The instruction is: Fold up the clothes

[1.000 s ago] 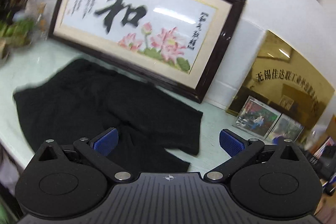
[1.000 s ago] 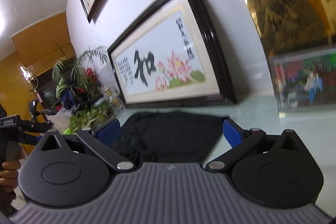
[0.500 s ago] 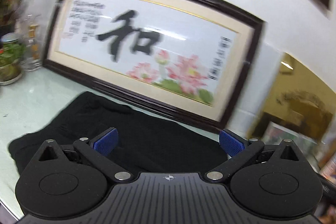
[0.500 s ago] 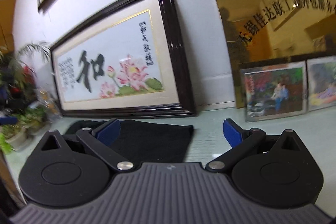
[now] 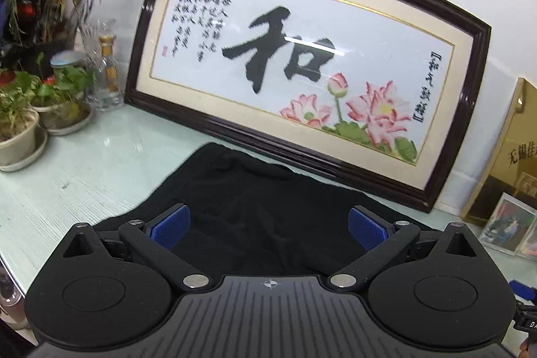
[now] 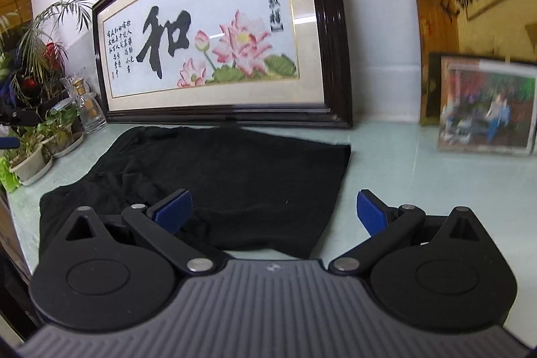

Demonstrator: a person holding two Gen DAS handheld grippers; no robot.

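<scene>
A: Where is the black garment (image 6: 214, 176)?

B: Spread flat on the pale green desk (image 6: 419, 190), right in front of the big framed picture (image 6: 214, 32) that leans on the wall. In the right wrist view its far edge runs along the foot of the frame.

A: Which way does it run?

B: Its long side goes left to right, parallel to the frame. The right end is a straight cut edge with a square corner. The left end is rumpled and spreads wider toward the plants. I cannot tell which end is the collar or waist.

A: And the tools?

B: The left tool (image 5: 268, 228) hangs over the middle of the cloth with its blue pads wide apart and nothing between them. The right tool (image 6: 274, 212) is spread the same way, empty, over the right near part of the cloth; its left pad is above the fabric, its right pad above bare desk.

A: Any writing?

B: The picture carries one large black character, 和, beside pink lotus flowers. Small columns of characters stand at its left and one column at its right, too fine to read. A gold plaque (image 5: 503, 156) at the right shows the characters 无锡佳, cut off by the view's edge.

A: What else is around?

B: Potted plants (image 5: 37, 96) and a glass bottle (image 5: 107, 72) stand at the left end of the desk. A framed photo (image 6: 486, 106) stands at the right, blurred.
</scene>
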